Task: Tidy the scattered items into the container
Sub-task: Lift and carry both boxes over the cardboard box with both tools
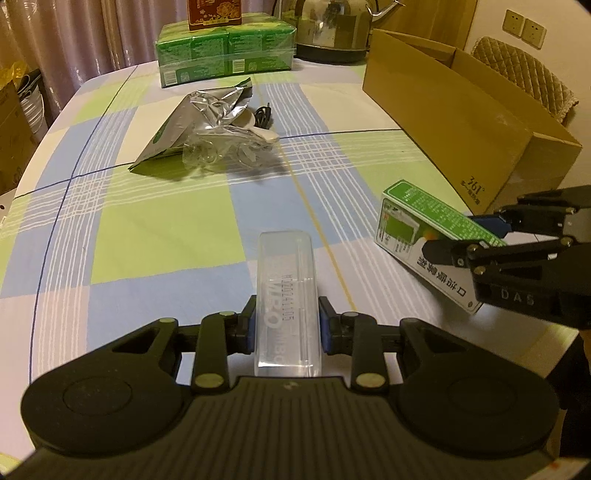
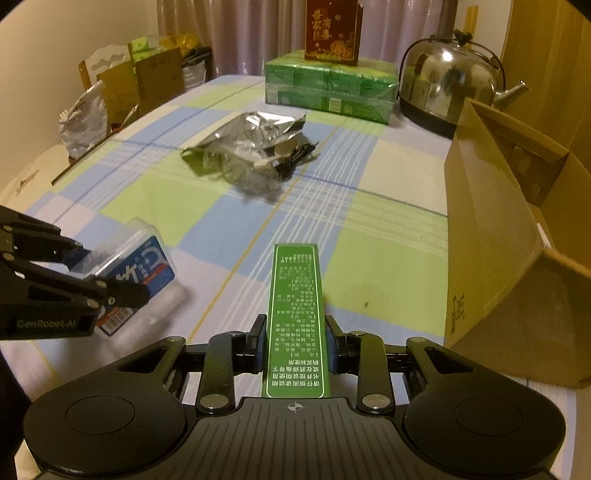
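My left gripper (image 1: 286, 321) is shut on a clear plastic case (image 1: 286, 277), which juts forward between the blue pads just over the checked tablecloth. In the right wrist view the same case (image 2: 147, 258) shows a blue label, with the left gripper (image 2: 107, 275) clamped around it. My right gripper (image 2: 295, 339) is shut on a long green-and-white carton (image 2: 295, 288), held narrow side up. In the left wrist view that carton (image 1: 406, 210) is tilted and lifted in the right gripper (image 1: 465, 236). The open cardboard box (image 2: 487, 221) stands to the right, its near wall (image 1: 461, 122) beside the carton.
Mid-table lie a silver foil pouch (image 1: 207, 114), a crumpled clear bag (image 1: 221, 147), a white spoon and a black cable (image 1: 264, 114). At the back stand a green wrapped pack (image 1: 225, 51), a red box (image 2: 332, 29) and a steel kettle (image 2: 447, 85). Bags and cartons crowd the left edge.
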Available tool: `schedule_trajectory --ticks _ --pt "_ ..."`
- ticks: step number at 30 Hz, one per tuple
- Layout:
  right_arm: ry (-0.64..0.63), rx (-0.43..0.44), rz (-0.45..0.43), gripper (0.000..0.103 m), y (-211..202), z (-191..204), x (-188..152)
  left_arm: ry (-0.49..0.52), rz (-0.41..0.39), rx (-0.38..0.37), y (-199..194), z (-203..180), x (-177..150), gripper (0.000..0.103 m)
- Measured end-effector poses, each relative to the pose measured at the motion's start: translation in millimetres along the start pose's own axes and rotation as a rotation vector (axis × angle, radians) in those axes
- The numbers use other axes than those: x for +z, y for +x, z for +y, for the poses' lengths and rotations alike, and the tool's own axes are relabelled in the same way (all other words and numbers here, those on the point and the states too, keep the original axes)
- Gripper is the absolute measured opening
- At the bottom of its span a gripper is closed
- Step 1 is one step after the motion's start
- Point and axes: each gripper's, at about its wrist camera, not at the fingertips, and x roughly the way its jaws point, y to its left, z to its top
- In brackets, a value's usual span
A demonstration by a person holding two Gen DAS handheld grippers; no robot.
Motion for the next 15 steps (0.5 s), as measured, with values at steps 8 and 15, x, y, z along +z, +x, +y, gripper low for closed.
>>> schedule_trajectory --ticks 8,15 --pt "-0.04 -0.008 0.034 0.028 14 5 4 -0.004 0.007 -0.002 -4 -3 -8 0.026" --pt "-0.04 -0.007 0.057 0.028 26 4 5 -0.021 0.005 -0.006 -2 -1 -8 0.026"
